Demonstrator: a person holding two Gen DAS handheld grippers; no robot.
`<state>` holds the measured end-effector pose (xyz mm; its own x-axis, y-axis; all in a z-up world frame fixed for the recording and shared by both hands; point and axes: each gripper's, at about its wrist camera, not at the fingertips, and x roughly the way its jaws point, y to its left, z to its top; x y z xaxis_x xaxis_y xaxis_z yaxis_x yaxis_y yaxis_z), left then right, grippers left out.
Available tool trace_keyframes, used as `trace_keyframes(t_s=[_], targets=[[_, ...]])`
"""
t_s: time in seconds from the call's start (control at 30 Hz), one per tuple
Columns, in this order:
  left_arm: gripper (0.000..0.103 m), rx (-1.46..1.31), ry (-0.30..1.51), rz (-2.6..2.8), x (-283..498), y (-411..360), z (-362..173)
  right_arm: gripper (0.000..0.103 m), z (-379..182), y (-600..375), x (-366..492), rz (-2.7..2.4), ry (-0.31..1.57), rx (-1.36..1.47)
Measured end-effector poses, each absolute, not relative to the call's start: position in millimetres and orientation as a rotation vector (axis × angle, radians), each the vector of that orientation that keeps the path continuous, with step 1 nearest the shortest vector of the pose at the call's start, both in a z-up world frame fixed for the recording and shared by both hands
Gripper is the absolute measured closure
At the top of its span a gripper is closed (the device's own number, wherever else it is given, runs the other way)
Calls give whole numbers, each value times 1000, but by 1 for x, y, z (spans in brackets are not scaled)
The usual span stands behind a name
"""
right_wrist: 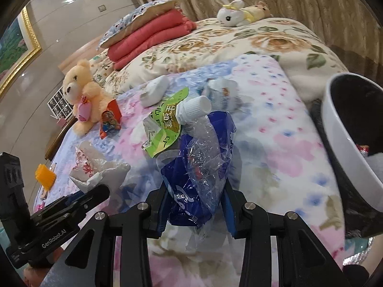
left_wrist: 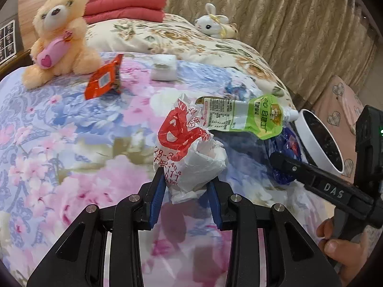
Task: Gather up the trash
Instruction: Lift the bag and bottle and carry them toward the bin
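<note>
Soft, even indoor light, faint shadows, strong fisheye bending and dark vignetted corners, slight edge blur.

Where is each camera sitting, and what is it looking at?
Left wrist: sits on the left gripper, looking across the bed at the white bag between its fingers; the right gripper and a hand show.
Right wrist: sits on the right gripper, facing the blue wrapper it brackets; the left gripper shows.
Shared: green pouch, teddy bear, white bin.

Red-printed white bag (left_wrist: 189, 148), green pouch (left_wrist: 253, 117)
</note>
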<state>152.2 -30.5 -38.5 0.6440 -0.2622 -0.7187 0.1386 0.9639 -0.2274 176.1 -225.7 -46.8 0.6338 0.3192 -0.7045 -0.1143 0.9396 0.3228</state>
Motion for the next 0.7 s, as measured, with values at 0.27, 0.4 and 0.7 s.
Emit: trace_keyframes(t_s=[0.27, 0.4, 0.7], targets=[[71, -131, 831, -292, 148, -61, -31, 64, -48, -243, 165, 226, 859, 253], [71, -117, 835, -328, 147, -78, -30, 64, -50, -253, 162, 220, 863, 281], [71, -79, 855, -381, 151, -114, -34, 64, -47, -268, 150, 230, 856, 308]])
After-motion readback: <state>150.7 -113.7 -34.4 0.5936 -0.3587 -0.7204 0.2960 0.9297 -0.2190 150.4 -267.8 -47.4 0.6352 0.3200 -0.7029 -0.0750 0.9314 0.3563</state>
